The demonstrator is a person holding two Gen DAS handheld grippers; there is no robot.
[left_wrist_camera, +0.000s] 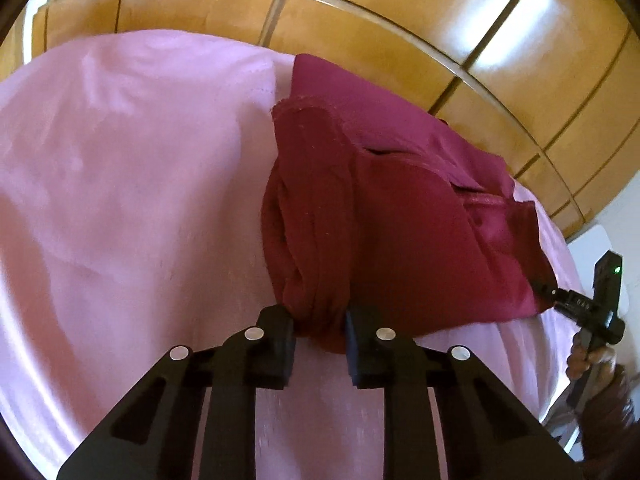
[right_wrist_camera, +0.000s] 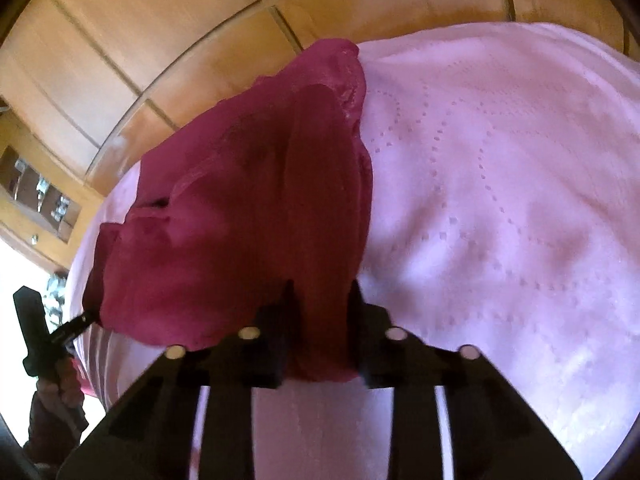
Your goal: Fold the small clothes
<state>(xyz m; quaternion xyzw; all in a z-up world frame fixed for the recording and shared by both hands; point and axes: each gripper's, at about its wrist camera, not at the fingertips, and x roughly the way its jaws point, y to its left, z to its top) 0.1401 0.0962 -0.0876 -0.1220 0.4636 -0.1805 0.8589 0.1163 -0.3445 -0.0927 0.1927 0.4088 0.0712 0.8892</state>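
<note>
A dark red small garment [left_wrist_camera: 384,216] lies bunched on a pink cloth [left_wrist_camera: 120,184]. My left gripper [left_wrist_camera: 320,320] is shut on a thick fold at the garment's near left edge. In the right wrist view the same garment [right_wrist_camera: 240,216] hangs from my right gripper [right_wrist_camera: 320,304], which is shut on its near right edge. Each gripper shows in the other's view: the right one [left_wrist_camera: 560,296] at the garment's far corner, the left one [right_wrist_camera: 80,320] at the left edge.
The pink cloth [right_wrist_camera: 500,200] covers a round table and has a dotted pattern on the right. Brown floor tiles [left_wrist_camera: 360,20] lie beyond the table's far edge. A wooden cabinet [right_wrist_camera: 36,196] stands at the left.
</note>
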